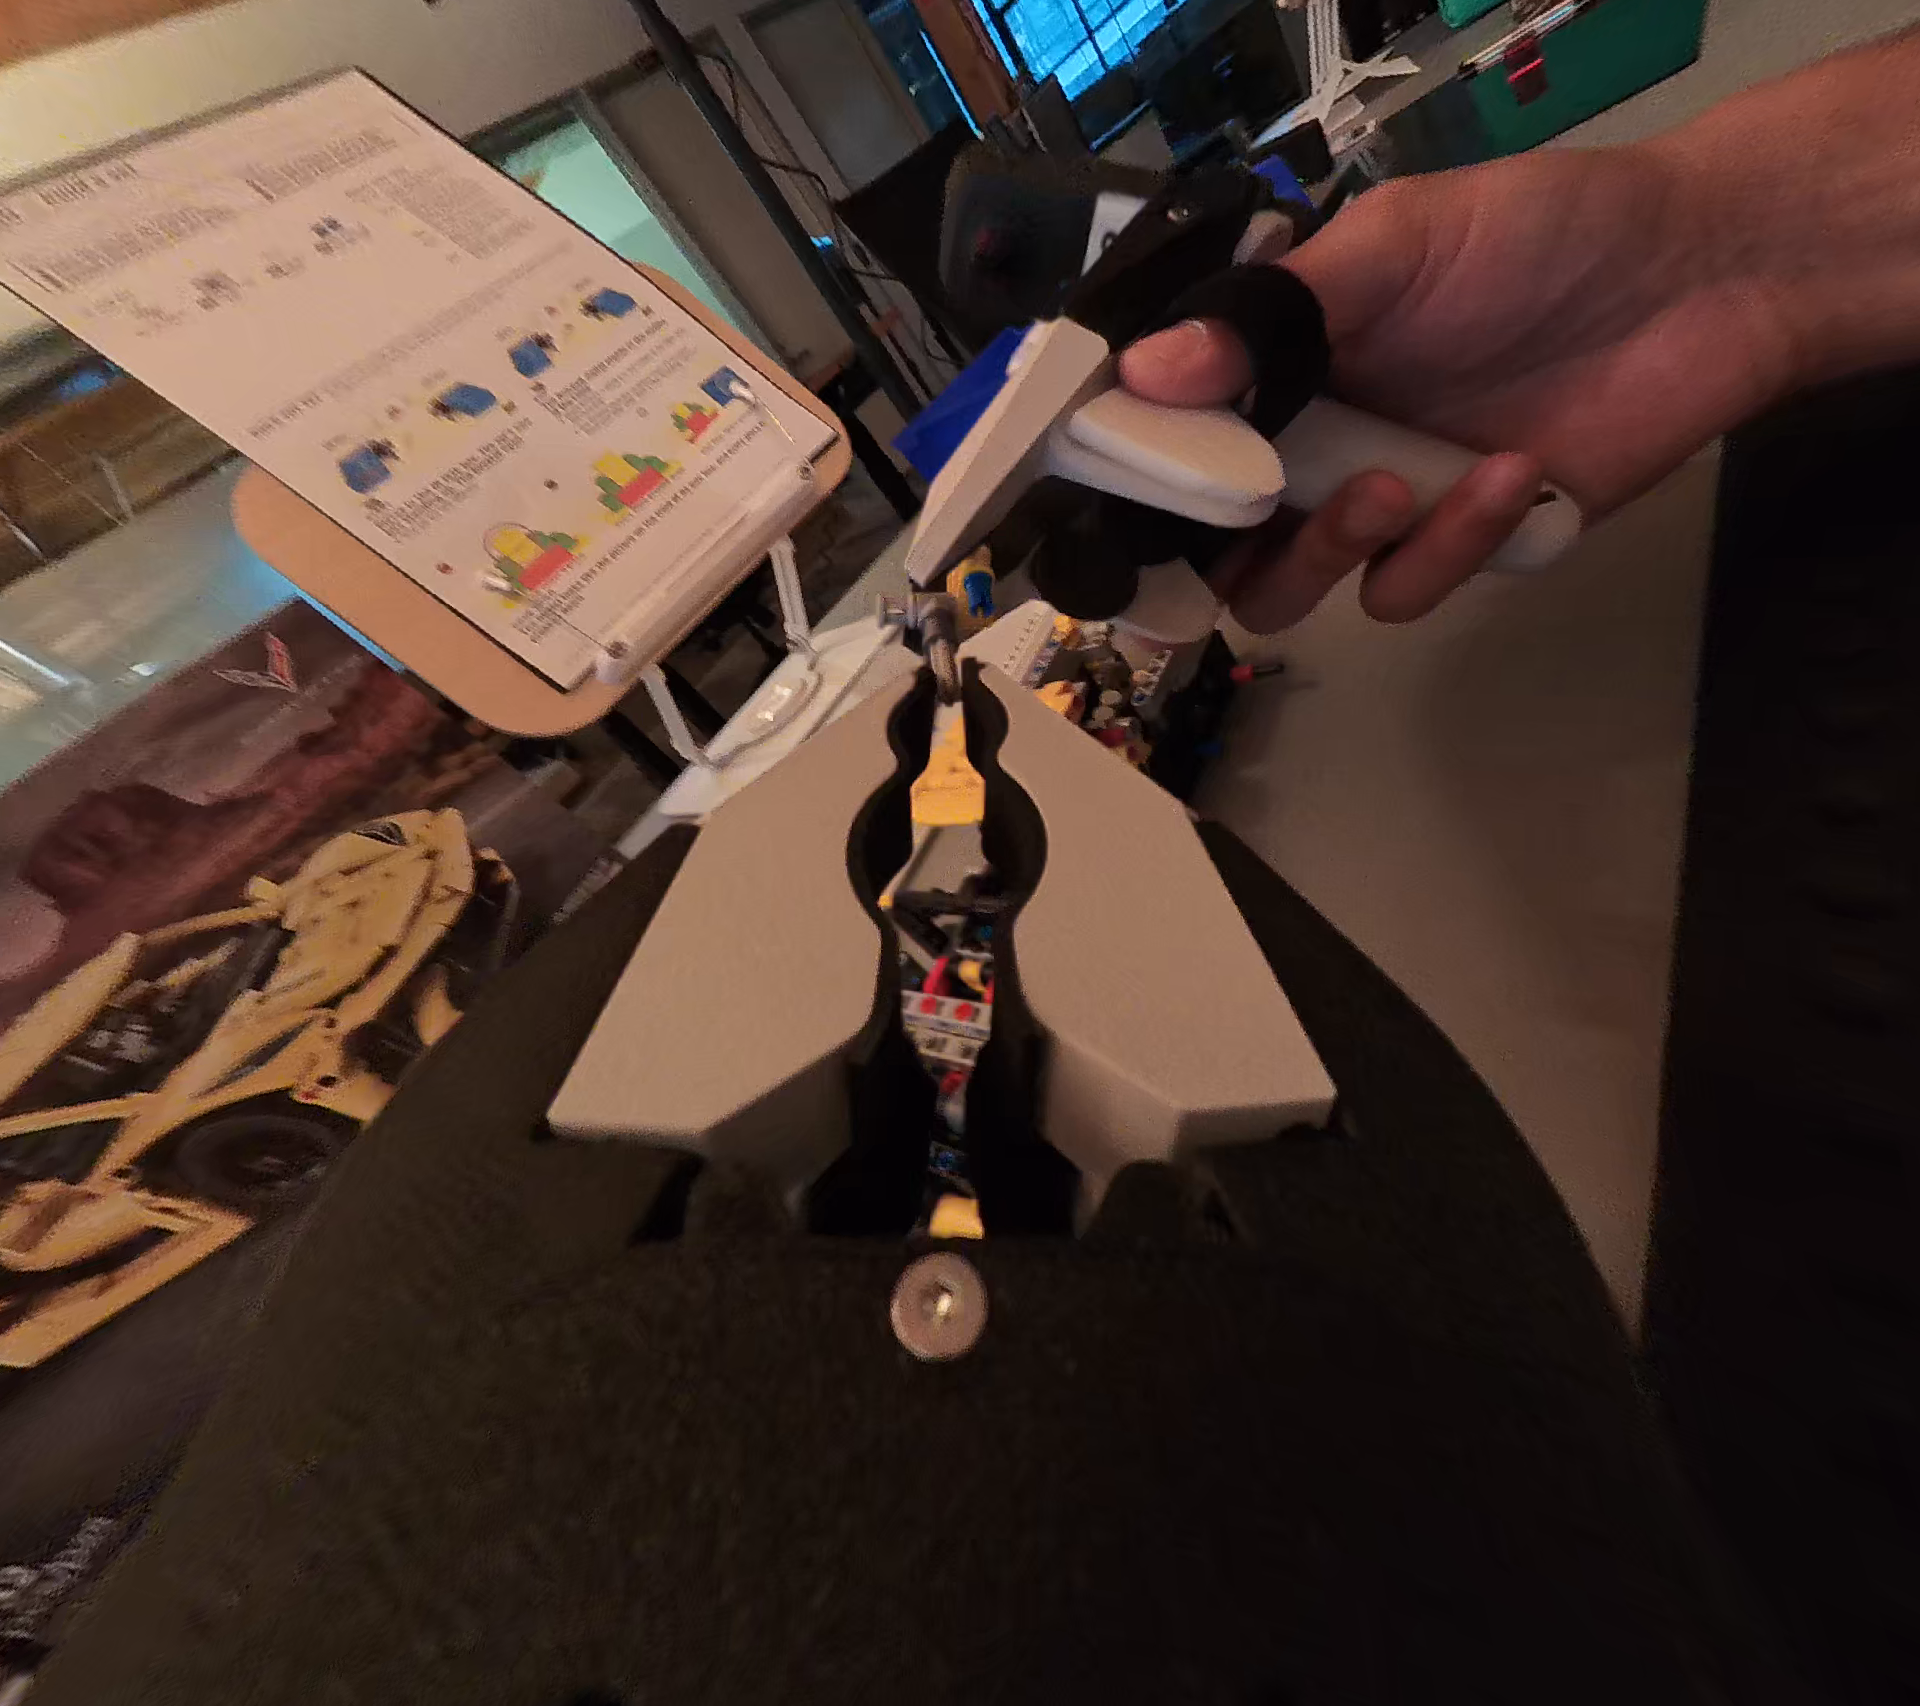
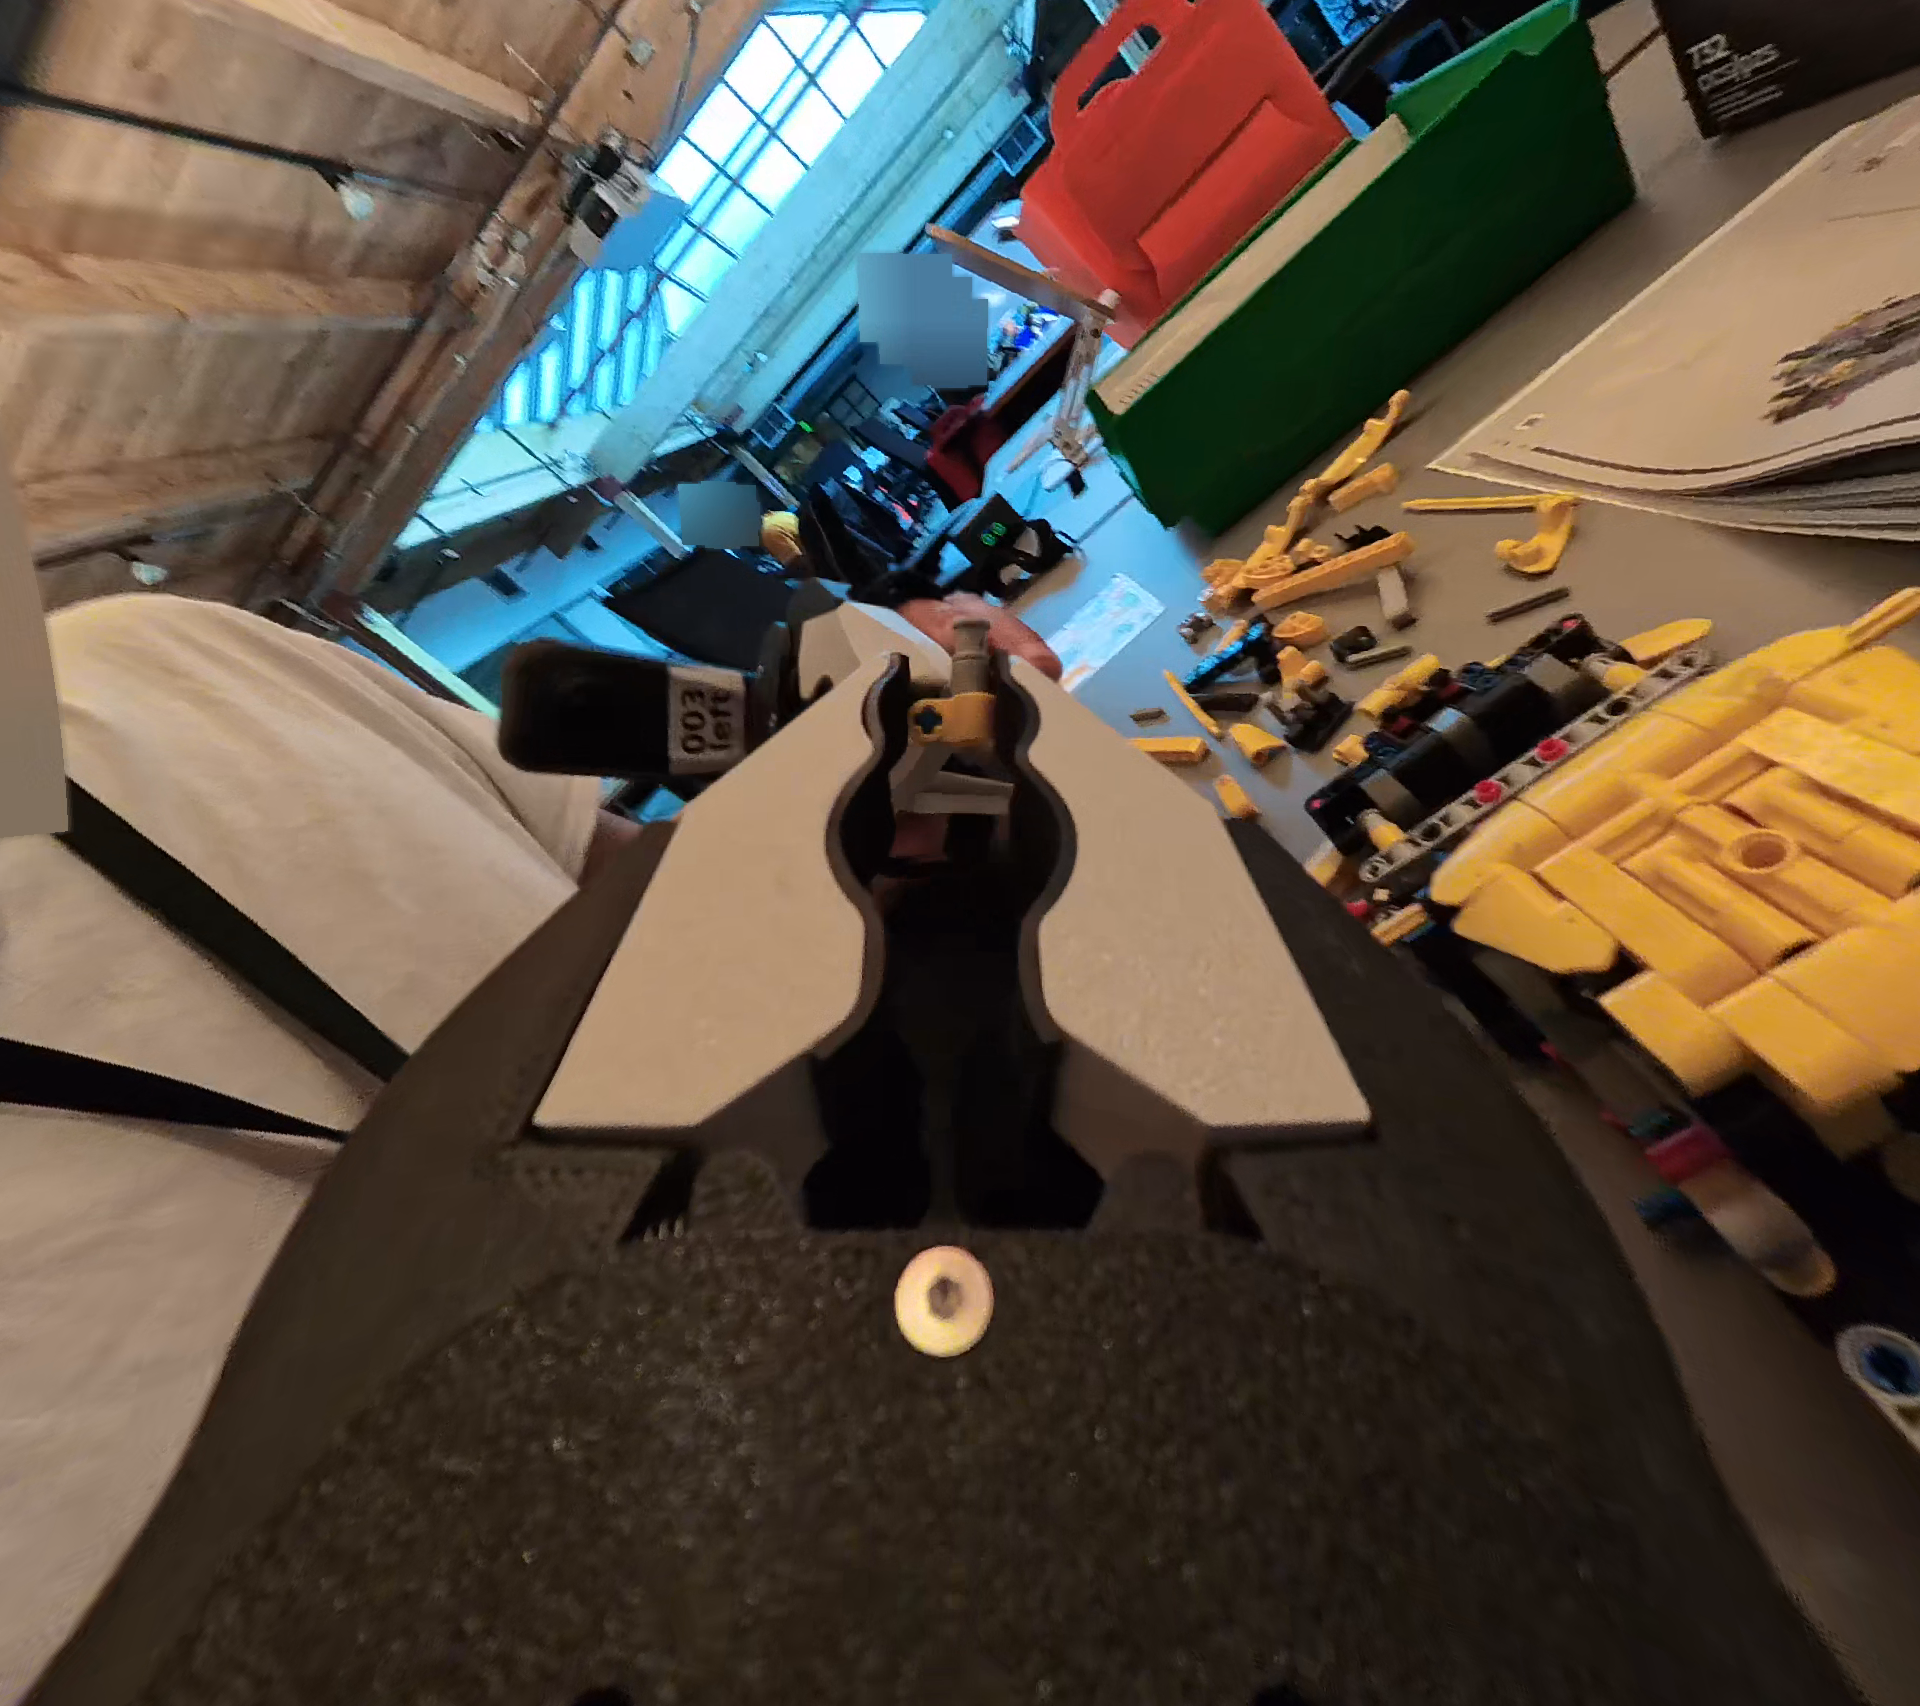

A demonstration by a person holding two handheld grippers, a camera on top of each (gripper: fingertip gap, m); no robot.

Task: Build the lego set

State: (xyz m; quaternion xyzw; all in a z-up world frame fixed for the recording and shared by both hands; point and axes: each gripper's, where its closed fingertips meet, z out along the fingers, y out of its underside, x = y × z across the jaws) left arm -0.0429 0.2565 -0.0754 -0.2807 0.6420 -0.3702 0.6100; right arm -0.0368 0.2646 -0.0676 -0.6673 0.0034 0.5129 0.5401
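Observation:
A small Lego sub-assembly, a grey pin (image 2: 971, 654) with a yellow connector (image 2: 951, 716), sits between the tips of my right gripper (image 2: 951, 680), which is shut on it. My left gripper (image 1: 951, 685) is nearly closed, and the grey pin (image 1: 938, 633) sticks out from its tips. The right gripper (image 1: 920, 565), held by a hand (image 1: 1507, 368), meets that pin from above. The left gripper's body (image 2: 623, 721) shows just beyond the right tips. The yellow Lego car model (image 2: 1714, 908) lies on the table to the right. It is partly seen between the left fingers (image 1: 948, 981).
Loose yellow and black pieces (image 2: 1309, 555) lie scattered beyond the car. A green bin (image 2: 1403, 306), an orange bag (image 2: 1174, 129) and an open instruction booklet (image 2: 1766, 368) sit farther back. An instruction sheet on a stand (image 1: 416, 378) and the set's box (image 1: 208, 981) are at the left. My left and right fingertips are right by each other.

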